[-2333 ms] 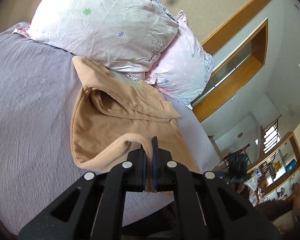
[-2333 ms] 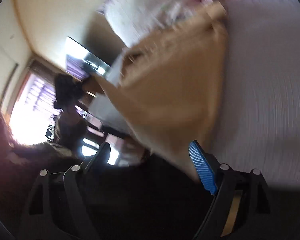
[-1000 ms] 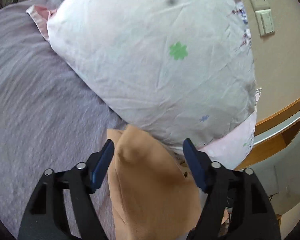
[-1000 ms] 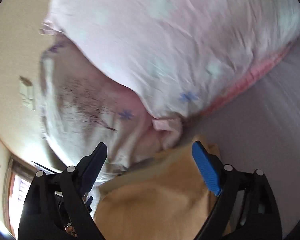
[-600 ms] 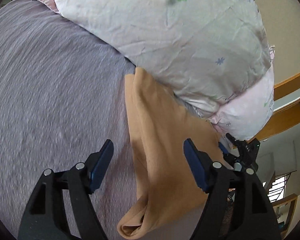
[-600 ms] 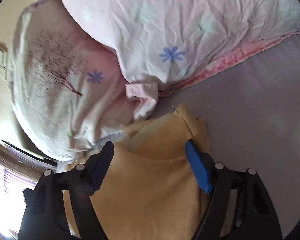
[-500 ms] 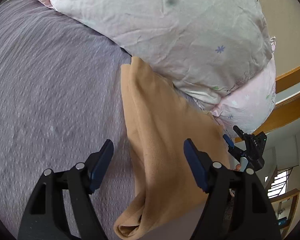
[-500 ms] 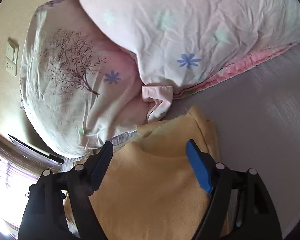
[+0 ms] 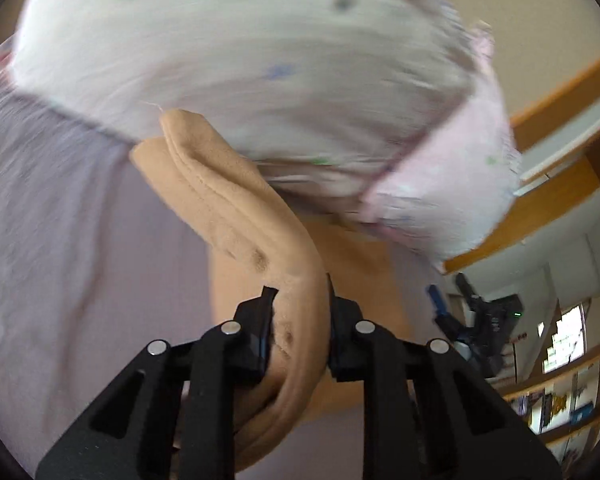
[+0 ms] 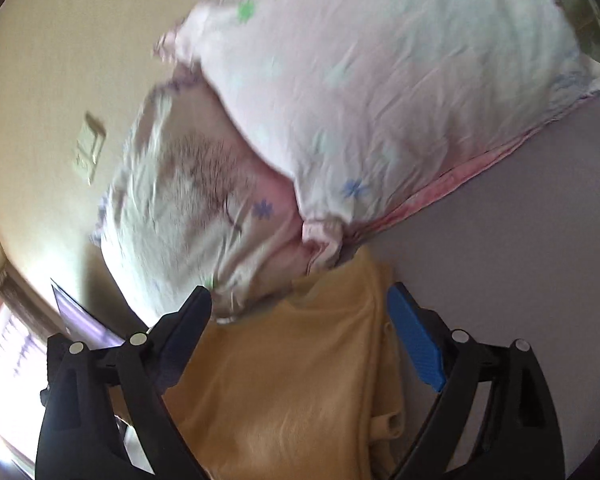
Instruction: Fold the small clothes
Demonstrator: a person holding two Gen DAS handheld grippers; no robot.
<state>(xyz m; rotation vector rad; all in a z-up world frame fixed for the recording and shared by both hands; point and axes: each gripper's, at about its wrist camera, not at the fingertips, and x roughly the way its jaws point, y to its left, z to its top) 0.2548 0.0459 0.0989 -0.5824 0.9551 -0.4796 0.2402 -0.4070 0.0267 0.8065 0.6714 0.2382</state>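
Bed with a garment and pillows lying on it

A lilac-grey bed sheet (image 9: pixel 72 240) is carrying a tan garment (image 9: pixel 236 208), its far end touching two floral pillows (image 10: pixel 380 92) that are leaning together at the head of the bed.

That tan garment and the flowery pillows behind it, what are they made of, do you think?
The tan garment looks like soft fleece or brushed knit: matte, fuzzy, with thick stitched edges. The pillows seem to be thin woven cotton or a blend, going by their fine crisp creases and printed flowers. The exact fibre cannot be told.
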